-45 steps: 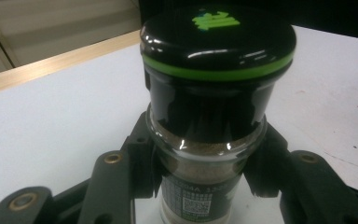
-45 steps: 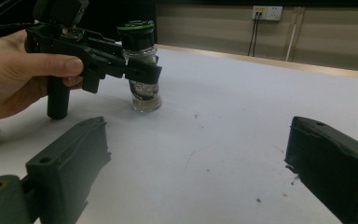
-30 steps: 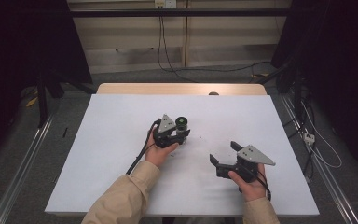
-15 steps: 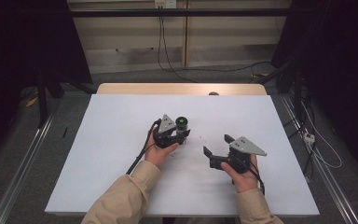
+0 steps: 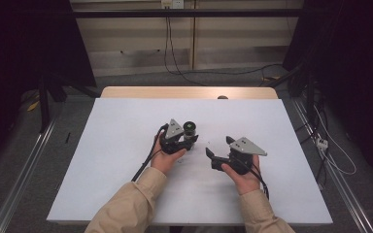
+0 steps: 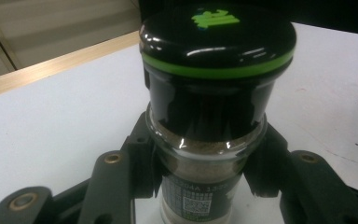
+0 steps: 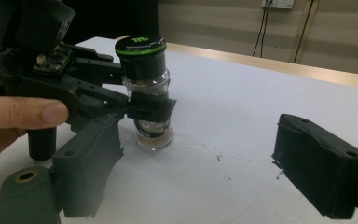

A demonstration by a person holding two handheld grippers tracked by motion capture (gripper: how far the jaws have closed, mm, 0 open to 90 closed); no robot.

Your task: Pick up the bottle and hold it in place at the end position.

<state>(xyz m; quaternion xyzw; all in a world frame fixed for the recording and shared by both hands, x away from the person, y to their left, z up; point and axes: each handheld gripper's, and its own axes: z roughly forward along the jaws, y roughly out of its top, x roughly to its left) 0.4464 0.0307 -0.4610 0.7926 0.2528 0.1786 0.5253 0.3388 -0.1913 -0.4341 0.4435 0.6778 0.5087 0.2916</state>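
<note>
Right gripper (image 5: 217,154) shifted left toward jar (image 5: 190,130), jaws just narrowing, spread, nothing between. Left gripper (image 5: 188,141) unmoved, pinching jar's glass body. Jar upright near table (image 5: 126,126) centre, axis vertical, left-far of right gripper.

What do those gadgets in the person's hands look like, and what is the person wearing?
Both the left gripper and right gripper are black, angular tools with a grey three-cornered plate on top, two blocky black jaws and a trailing black cable. The beige sleeves reach the wrists.

The spice jar (image 6: 200,140) label shows a QR code and unreadable print.
</note>
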